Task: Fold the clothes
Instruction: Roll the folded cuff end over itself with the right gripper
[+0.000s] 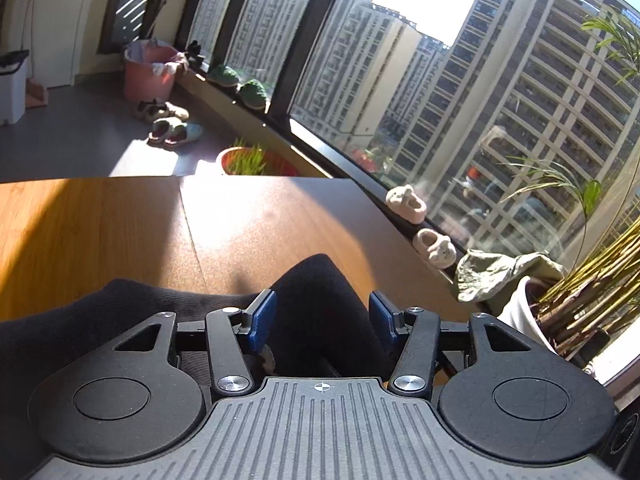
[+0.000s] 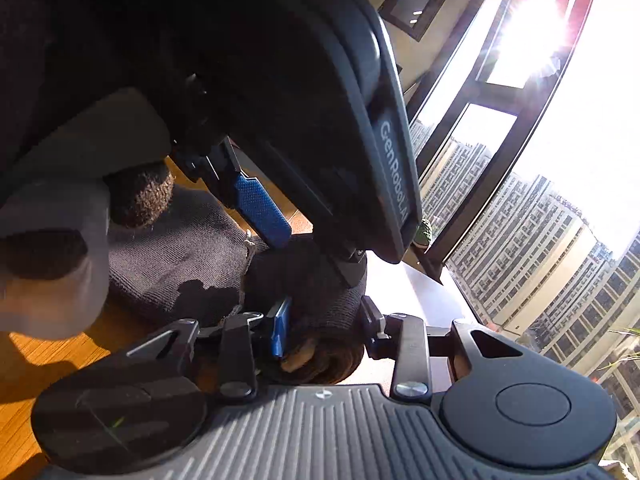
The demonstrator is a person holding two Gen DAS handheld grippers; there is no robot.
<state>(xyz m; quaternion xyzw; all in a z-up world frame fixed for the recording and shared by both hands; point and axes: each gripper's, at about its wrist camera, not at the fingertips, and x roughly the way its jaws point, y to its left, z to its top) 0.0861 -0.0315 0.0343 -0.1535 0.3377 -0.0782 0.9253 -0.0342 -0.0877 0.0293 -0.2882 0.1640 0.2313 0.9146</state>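
Pinching dark knit garment [image 1: 312, 312], left gripper [image 1: 322, 314] and right gripper [image 2: 324, 330] fingers angled down.

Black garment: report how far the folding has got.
Done: no finished fold shows; the black garment lies bunched on the wooden table. In hand: left gripper and right gripper each pinch a bunch of it. Still to do: lay it flat and fold it.

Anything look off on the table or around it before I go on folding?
One oddity: an olive cloth lies crumpled over the white plant pot by the window, off the table. The dark knit garment sits bunched between both tools, as expected mid-fold.
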